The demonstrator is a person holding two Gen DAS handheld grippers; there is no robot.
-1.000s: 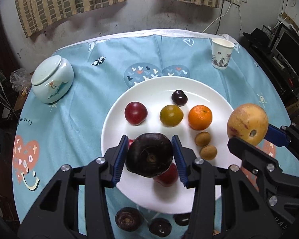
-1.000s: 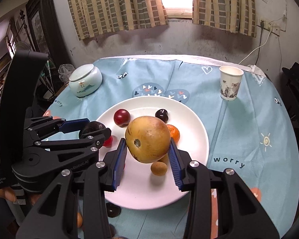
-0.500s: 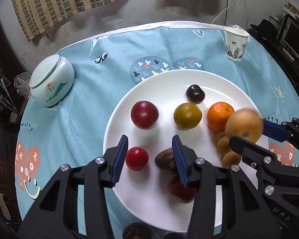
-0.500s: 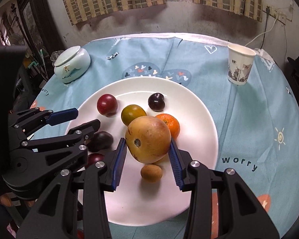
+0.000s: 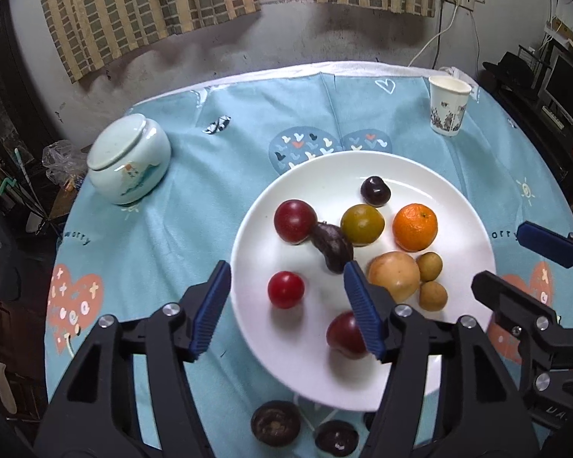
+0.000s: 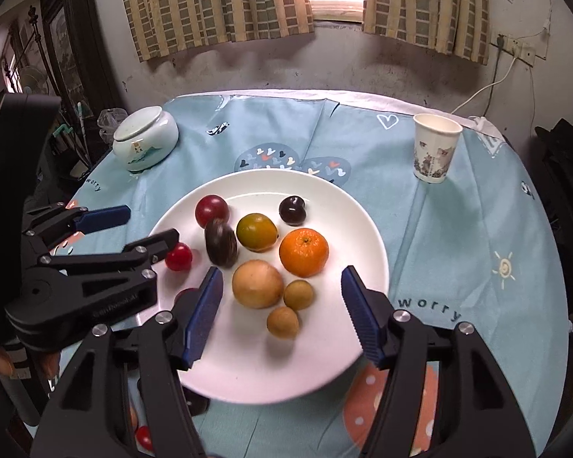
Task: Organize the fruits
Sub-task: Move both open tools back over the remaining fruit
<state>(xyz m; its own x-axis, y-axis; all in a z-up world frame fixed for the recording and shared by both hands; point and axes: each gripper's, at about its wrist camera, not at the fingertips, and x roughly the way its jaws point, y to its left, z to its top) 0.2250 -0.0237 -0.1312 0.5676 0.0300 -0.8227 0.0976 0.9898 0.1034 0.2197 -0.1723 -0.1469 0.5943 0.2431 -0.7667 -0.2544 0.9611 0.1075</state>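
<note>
Both fruits carried a second ago now lie on the plate (image 5: 473, 213): the dark fruit (image 5: 332, 247) rests between the red plum (image 5: 295, 220) and the green fruit (image 5: 362, 224), and the yellow fruit (image 6: 257, 284) sits below the orange (image 6: 303, 252), touching two small brown fruits (image 6: 298, 294). Left gripper (image 5: 286, 309) and right gripper (image 6: 280, 315) hover over the plate's near half, jaws opening, with nothing pressed between the pads. Nearest the camera, two dark fruits (image 5: 275, 423) lie on the blue cloth (image 5: 164, 244) below the plate, partly cut off by the left gripper's frame. A red fruit (image 5: 347, 335) at the plate's near edge is half hidden behind the left gripper's right finger; a small tomato (image 5: 285, 289) lies between its fingers. Farther back sits a dark cherry-like fruit (image 5: 375, 191). Beyond the plate stand a lidded jar (image 5: 128, 158) on the left and a paper cup (image 5: 447, 106) on the right, with curtains (image 6: 217, 4) along the wall behind.
</note>
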